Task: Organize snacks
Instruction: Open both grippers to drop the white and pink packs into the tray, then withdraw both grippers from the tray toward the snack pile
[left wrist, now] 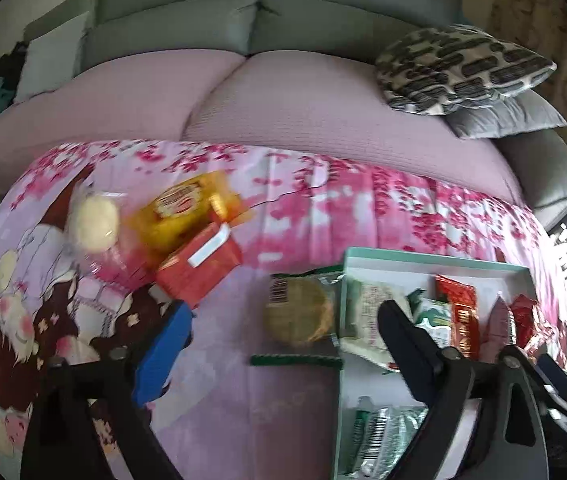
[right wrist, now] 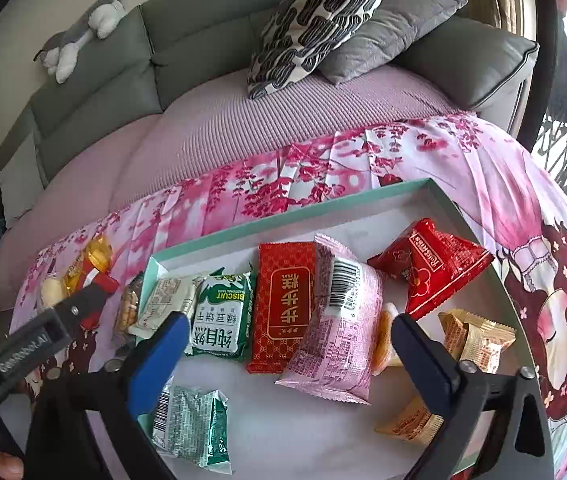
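Snacks half sorted, both my grippers spread wide and holding nothing.

Tray (right wrist: 243, 232) with the teal rim holds the pink packet (right wrist: 339, 324), the red packet (right wrist: 283, 304) and the green biscuit packet (right wrist: 223, 316) side by side, with a red triangular pack (right wrist: 431, 268) at two o'clock. My right gripper (right wrist: 283, 344) hangs over them, its jaws apart. My left gripper (left wrist: 283, 328) stands just as wide over the floral cloth (left wrist: 323, 208). A round biscuit pack (left wrist: 299, 312) lies between its fingers, unpressed. Loose at ten o'clock: a red box (left wrist: 199, 264), a yellow pack (left wrist: 187, 208) and a pale bun (left wrist: 95, 220).

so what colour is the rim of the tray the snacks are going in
Pale mint green, with a white inside; the tray shows best in the right wrist view.
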A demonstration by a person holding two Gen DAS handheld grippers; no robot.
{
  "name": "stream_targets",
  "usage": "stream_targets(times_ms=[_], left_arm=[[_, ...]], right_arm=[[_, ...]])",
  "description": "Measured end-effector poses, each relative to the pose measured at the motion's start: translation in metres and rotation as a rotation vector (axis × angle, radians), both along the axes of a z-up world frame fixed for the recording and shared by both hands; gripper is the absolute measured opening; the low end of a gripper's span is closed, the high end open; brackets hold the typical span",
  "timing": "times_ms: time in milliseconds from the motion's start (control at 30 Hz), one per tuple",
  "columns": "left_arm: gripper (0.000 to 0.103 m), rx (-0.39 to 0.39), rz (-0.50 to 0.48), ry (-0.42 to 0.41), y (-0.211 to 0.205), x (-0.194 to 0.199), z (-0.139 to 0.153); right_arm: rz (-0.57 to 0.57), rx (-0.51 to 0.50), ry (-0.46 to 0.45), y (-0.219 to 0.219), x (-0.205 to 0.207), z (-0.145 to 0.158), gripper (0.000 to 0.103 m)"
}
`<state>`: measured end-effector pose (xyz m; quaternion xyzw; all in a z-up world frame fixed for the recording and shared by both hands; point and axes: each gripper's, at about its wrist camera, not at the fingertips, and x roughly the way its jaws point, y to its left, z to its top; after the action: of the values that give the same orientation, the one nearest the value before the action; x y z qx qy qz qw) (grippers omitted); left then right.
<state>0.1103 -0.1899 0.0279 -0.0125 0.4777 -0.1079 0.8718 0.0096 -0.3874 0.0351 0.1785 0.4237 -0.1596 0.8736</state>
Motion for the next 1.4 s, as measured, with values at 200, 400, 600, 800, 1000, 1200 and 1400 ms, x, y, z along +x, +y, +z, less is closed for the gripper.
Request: stream_targets(times_ms=[200,400,600,800,1000,1200,1400], left_arm=[[0.099,0.024,0.056,-0.008,0.005,-0.011,0.002],[0.099,0.037,0.083,-0.028,0.008,-0.025,0.012],[0.099,0.005,0.089,-0.039,0.018,-0.035,0.019],[0.099,-0.017,0.108,-0.044,0.042,-0.028,0.022],[0.099,0.009,0.199,-0.036,0.088,-0.01,0.014],[0.099,0.011,0.308,-0.047,0.143,0.003,0.021],[0.099,-0.023,0.394,-0.039,0.192,0.013,0.02]], right_arm=[[-0.006,0.032,-0.042,-0.005,-0.007,0.006,0.103],[-0.032,0.082,-0.084,-0.014,-0.017,0.013,0.103],[-0.025,0.074,-0.099,-0.012,-0.022,0.02,0.103],[-0.012,0.047,-0.08,0.0,-0.013,0.014,0.103],[0.028,0.009,-0.091,0.024,0.002,0.014,0.103],[0.098,0.004,-0.08,0.056,0.015,0.008,0.103],[0.145,-0.028,-0.079,0.082,0.024,0.008,0.103]])
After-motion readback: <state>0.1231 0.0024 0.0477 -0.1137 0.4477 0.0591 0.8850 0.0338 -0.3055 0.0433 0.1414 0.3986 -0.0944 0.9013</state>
